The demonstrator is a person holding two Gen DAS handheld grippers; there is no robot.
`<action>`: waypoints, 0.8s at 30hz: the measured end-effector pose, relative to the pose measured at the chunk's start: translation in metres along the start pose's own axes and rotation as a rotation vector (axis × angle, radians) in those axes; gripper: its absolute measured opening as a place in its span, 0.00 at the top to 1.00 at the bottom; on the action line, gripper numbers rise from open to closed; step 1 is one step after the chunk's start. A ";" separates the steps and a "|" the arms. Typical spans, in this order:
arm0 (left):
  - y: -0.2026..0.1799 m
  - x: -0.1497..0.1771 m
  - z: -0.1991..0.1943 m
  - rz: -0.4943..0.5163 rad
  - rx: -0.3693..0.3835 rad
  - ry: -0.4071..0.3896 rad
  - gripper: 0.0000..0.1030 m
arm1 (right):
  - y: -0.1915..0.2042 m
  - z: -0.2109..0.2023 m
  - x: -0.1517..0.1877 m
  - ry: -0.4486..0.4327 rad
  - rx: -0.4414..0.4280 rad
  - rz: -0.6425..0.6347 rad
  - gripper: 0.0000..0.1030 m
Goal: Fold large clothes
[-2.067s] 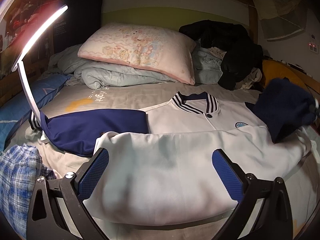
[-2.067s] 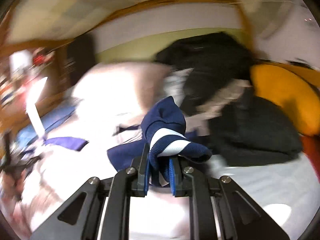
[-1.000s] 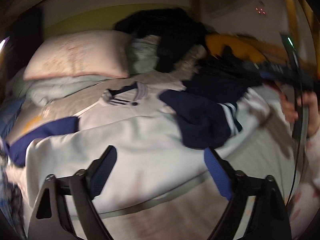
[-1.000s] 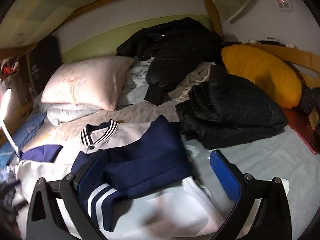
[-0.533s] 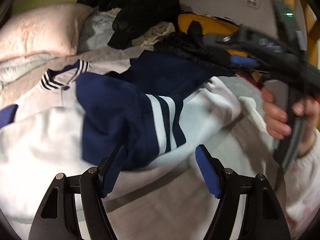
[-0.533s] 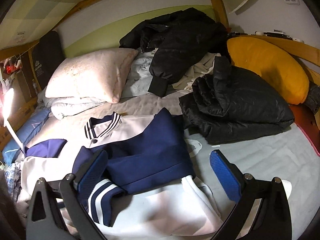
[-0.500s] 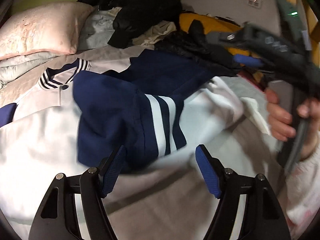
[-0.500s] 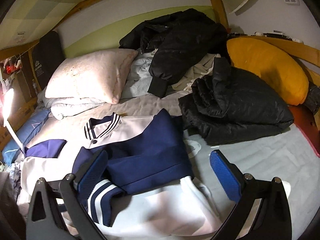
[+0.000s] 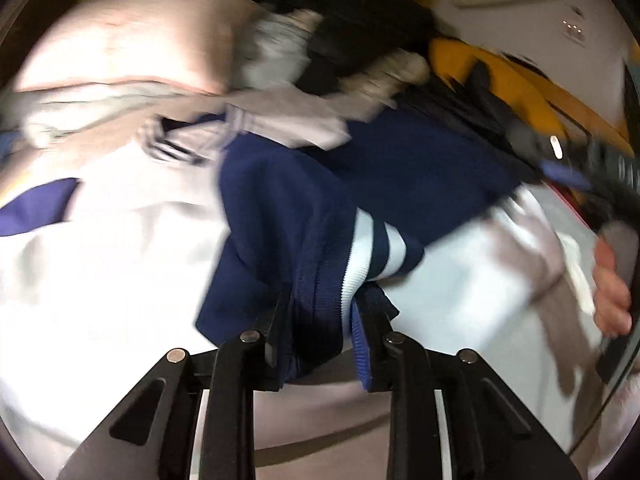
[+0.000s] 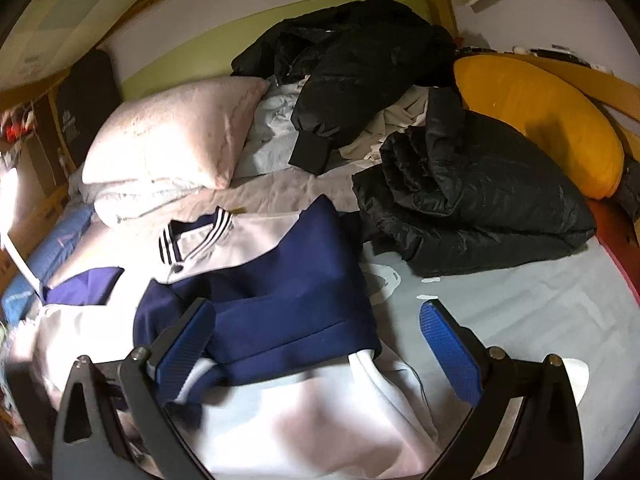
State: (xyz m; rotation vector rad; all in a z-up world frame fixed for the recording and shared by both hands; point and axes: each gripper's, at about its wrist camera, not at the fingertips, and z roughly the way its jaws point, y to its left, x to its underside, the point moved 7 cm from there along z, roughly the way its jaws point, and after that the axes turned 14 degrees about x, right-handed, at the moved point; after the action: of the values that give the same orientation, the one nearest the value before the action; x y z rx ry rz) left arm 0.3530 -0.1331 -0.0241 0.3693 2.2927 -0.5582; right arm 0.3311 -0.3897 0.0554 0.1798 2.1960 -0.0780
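Note:
A white jacket [image 10: 300, 420] with navy sleeves and a striped collar [image 10: 192, 236] lies on the bed. Its right navy sleeve [image 10: 280, 292] is folded across the white body. In the left wrist view, my left gripper [image 9: 318, 320] is closing its jaws on that sleeve [image 9: 288, 216], beside the white-striped cuff [image 9: 376, 248], and the cloth fills the gap between the pads. My right gripper [image 10: 316, 348] stands open above the sleeve and the white hem and holds nothing. A hand [image 9: 612, 284] holding the right gripper shows blurred at the right edge.
A pink pillow [image 10: 172, 136] lies at the head of the bed. A black coat [image 10: 352, 60] is piled behind a folded black puffer jacket [image 10: 472, 200]. A yellow cushion [image 10: 540, 120] lies against the right rail. Bare grey sheet [image 10: 520, 300] lies right of the jacket.
My left gripper swung right and moved in on the sleeve's cuff end, and its jaws narrowed from wide apart to pinching the cloth. My right gripper let go of the cuff earlier and stays open.

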 end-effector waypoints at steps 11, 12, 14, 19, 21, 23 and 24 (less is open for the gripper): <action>0.141 -0.001 -0.060 -0.313 -0.179 -0.103 0.76 | 0.007 0.002 0.007 0.023 -0.002 -0.037 0.01; 0.154 0.003 -0.062 -0.326 -0.200 -0.107 0.78 | 0.008 0.003 0.008 0.024 0.002 -0.044 0.01; 0.170 0.009 -0.067 -0.364 -0.164 -0.116 0.78 | 0.009 0.006 0.009 0.028 0.010 -0.053 0.01; 0.185 0.024 -0.082 -0.420 -0.061 -0.150 0.71 | 0.012 0.009 0.011 0.038 0.011 -0.065 0.01; 0.190 0.023 -0.091 -0.395 -0.155 -0.178 0.68 | 0.013 0.010 0.011 0.040 0.012 -0.070 0.01; 0.192 0.020 -0.093 -0.384 -0.115 -0.197 0.64 | 0.013 0.010 0.012 0.043 0.014 -0.073 0.01; 0.191 0.018 -0.093 -0.384 -0.085 -0.202 0.63 | 0.013 0.011 0.013 0.046 0.013 -0.075 0.01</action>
State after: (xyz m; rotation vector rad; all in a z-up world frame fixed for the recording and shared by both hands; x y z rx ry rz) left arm 0.3647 0.0798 -0.0319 -0.1684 2.1899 -0.6507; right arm 0.3341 -0.3769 0.0390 0.1075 2.2486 -0.1305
